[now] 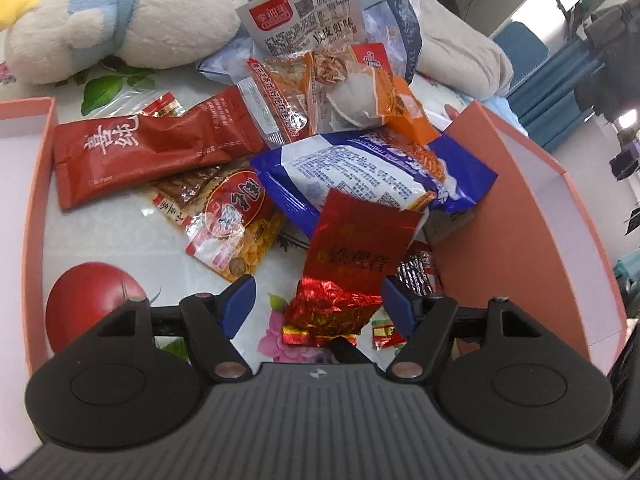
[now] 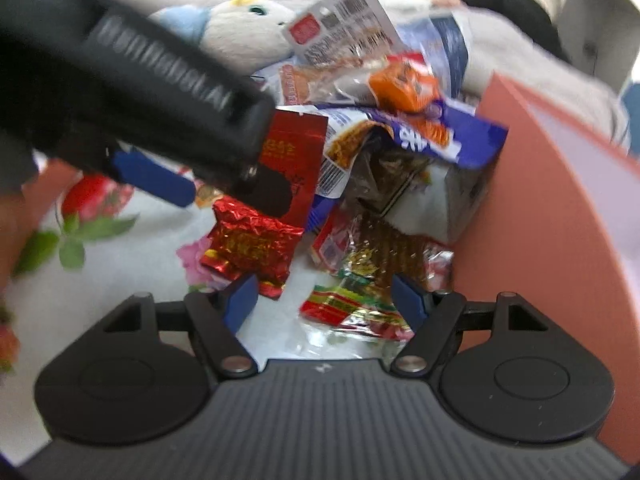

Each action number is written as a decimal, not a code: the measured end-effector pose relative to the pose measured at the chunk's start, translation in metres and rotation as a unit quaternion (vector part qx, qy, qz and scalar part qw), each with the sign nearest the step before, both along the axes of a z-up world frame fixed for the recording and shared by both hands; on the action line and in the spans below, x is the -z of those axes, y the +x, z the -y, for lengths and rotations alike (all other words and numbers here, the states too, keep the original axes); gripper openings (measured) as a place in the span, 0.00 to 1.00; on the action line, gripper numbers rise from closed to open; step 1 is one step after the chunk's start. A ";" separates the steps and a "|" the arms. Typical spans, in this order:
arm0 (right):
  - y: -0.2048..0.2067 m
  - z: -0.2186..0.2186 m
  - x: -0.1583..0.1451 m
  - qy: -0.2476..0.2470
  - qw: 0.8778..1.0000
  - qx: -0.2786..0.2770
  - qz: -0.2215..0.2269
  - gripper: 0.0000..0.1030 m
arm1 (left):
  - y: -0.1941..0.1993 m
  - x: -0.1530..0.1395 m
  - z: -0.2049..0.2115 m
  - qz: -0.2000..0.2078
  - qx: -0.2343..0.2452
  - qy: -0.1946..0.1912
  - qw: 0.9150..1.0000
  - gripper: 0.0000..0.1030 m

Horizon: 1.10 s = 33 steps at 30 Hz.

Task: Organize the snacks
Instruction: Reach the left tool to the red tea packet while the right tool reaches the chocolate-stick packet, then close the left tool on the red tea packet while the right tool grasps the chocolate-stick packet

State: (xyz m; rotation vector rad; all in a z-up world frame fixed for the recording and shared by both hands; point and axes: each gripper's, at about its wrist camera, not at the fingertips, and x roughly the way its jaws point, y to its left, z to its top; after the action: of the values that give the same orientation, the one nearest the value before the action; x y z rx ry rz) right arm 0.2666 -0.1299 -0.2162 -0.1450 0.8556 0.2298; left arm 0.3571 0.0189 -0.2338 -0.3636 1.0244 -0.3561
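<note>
Between the two salmon box walls – snacks heaped on the flowered cloth.
Left gripper tilts down, jaws spread around the red foil packet, not pinching; squeeze mid-packet, lift clear. Right gripper – also spread – hovers over a striped candy wrapper.

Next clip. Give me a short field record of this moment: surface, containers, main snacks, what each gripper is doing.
surface: floral cloth
containers: orange box walls, left and right
snacks: loose pile between the walls; long red packet, blue bag, red foil packet, small candies
other: plush toy behind pile; red apple by left wall
left gripper: open, red foil packet between its fingers, contact unclear
right gripper: open over the small candies, not gripping
</note>
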 end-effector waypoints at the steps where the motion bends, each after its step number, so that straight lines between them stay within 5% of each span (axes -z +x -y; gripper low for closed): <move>1: 0.004 0.005 0.001 0.026 1.000 0.008 -0.014 0.75 | 0.001 0.001 0.001 0.001 0.008 -0.004 1.000 0.72; 14: -0.015 -0.005 -0.001 0.052 0.996 -0.059 -0.037 0.77 | 0.008 0.008 0.029 0.019 0.071 0.059 0.996 0.73; 20: -0.030 -0.008 -0.005 0.053 0.995 -0.075 -0.047 0.77 | -0.002 0.005 0.043 0.040 0.094 0.131 0.986 0.59; 33: -0.062 -0.009 -0.009 0.048 0.991 -0.109 -0.060 0.77 | -0.049 -0.007 0.011 0.031 0.036 0.122 0.991 0.58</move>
State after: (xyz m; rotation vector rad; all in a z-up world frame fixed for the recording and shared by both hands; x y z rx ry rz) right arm 0.2048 -0.1213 -0.2073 -0.1350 0.9459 0.4883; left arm 0.3082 0.0081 -0.2264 -0.0953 1.0090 -0.3008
